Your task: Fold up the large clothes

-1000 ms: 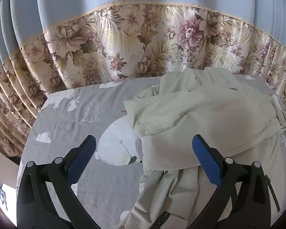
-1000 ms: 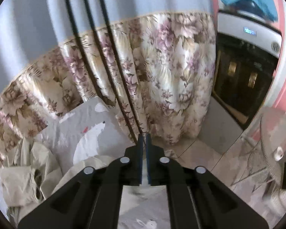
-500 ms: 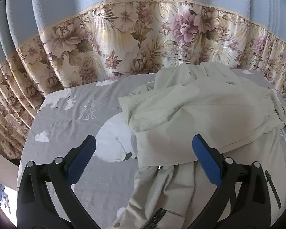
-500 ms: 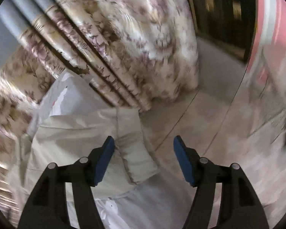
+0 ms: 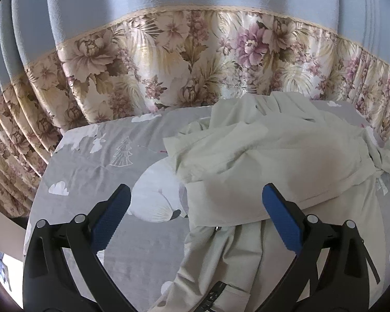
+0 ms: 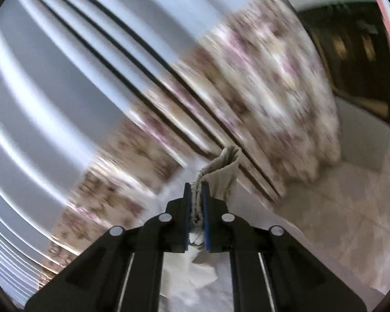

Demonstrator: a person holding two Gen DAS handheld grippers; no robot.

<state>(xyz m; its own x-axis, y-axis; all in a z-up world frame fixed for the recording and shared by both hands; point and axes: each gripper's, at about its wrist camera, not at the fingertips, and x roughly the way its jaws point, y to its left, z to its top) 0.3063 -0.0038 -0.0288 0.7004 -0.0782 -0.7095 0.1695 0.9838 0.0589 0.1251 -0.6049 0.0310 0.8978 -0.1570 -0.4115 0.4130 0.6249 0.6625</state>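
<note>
Two fingers (image 6: 206,202) pinch the jacket (image 5: 260,166) cuff before floral curtains (image 5: 169,65).

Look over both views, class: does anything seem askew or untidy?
Yes. The pale green garment lies crumpled on the grey bedsheet, its layers overlapping unevenly. The right tongs pinch a bunched cuff; the left tongs are open.
</note>
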